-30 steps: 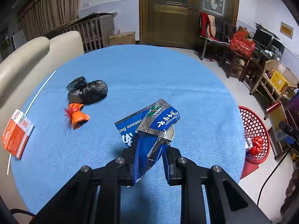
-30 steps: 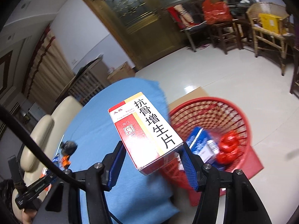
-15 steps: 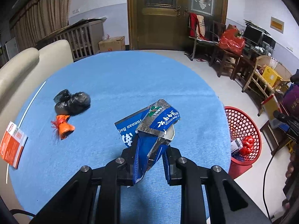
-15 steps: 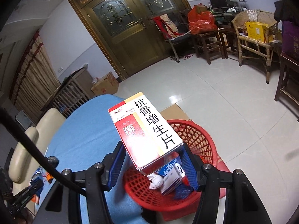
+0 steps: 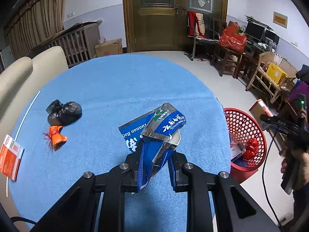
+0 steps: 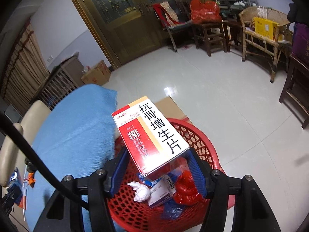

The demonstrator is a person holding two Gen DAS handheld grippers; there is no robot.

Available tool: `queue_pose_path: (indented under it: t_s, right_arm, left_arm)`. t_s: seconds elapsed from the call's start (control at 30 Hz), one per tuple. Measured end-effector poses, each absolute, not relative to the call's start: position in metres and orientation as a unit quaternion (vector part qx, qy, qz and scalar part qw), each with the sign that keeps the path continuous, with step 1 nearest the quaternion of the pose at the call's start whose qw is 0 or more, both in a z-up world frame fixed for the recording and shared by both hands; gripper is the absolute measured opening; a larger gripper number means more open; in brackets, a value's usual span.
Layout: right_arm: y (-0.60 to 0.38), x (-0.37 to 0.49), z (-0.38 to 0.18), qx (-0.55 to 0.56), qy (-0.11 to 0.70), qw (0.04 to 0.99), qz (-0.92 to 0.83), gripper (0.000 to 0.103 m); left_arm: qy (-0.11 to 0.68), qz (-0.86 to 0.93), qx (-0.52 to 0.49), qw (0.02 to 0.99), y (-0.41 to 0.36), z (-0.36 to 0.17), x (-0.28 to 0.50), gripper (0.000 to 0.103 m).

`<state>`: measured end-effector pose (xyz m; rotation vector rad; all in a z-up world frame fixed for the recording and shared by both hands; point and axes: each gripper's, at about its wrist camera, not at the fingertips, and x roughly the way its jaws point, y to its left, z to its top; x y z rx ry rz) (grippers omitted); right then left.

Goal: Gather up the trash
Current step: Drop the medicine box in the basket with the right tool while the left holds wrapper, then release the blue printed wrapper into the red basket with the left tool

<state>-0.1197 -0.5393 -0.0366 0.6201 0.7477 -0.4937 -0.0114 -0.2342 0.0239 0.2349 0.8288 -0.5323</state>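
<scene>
My left gripper [image 5: 154, 172] is shut on a torn blue carton [image 5: 156, 133] and holds it above the blue round table [image 5: 115, 81]. A black bag [image 5: 64, 113], an orange wad [image 5: 56, 137] and a red-and-white box [image 5: 9, 154] lie on the table's left side. My right gripper [image 6: 157, 171] is shut on a red-and-white medicine box [image 6: 150, 133] and holds it right above the red basket [image 6: 200, 141]. The basket holds a white wad [image 6: 142, 192], a small box and a red bag [image 6: 185, 189]. The basket also shows in the left wrist view [image 5: 245, 127], on the floor right of the table.
A cream sofa [image 5: 21, 77] borders the table on the left. Flat cardboard [image 6: 170, 106] lies on the tiled floor behind the basket. Wooden chairs and a rattan bench [image 6: 262, 36] stand along the far right wall. A wooden door [image 5: 164, 15] is at the back.
My right gripper has carried the medicine box from beside the table to directly over the basket, which now lies below the fingers. My left gripper has drawn back a little with the carton.
</scene>
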Motion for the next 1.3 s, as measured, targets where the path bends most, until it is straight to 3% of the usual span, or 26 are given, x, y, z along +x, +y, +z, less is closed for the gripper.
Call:
queue_pose_path:
  t_s: [0.07, 0.17, 1.0, 1.07, 1.1, 1.13, 1.3]
  right_arm:
    - [-0.544, -0.114, -0.046, 0.3, 0.376, 0.844, -0.237, 0.073]
    - [-0.551, -0.119, -0.05, 0.312, 0.369, 0.84, -0.247, 0.074]
    - [-0.558, -0.222, -0.01, 0.376, 0.283, 0.841, -0.268, 0.074]
    - [-0.56, -0.224, -0.008, 0.38, 0.279, 0.84, -0.268, 0.074]
    - [-0.559, -0.225, -0.008, 0.379, 0.279, 0.84, -0.268, 0.074]
    - [-0.56, -0.225, -0.007, 0.379, 0.279, 0.841, -0.268, 0.074]
    - [-0.552, -0.221, -0.005, 0.373, 0.284, 0.845, -0.259, 0.074]
  left_arm:
    - [0.398, -0.258, 0.113, 0.873, -0.24, 0.024, -0.012, 0.023]
    - [0.398, -0.264, 0.115, 0.871, -0.248, 0.024, -0.014, 0.023]
    - [0.434, -0.44, 0.158, 0.77, -0.438, 0.009, -0.05, 0.025]
    - [0.448, -0.439, 0.155, 0.763, -0.444, 0.004, -0.045, 0.043]
    - [0.457, -0.435, 0.152, 0.76, -0.447, 0.0, -0.041, 0.07]
    - [0.457, -0.43, 0.151, 0.764, -0.445, 0.0, -0.04, 0.079]
    - [0.44, -0.42, 0.136, 0.782, -0.415, 0.009, -0.033, 0.079]
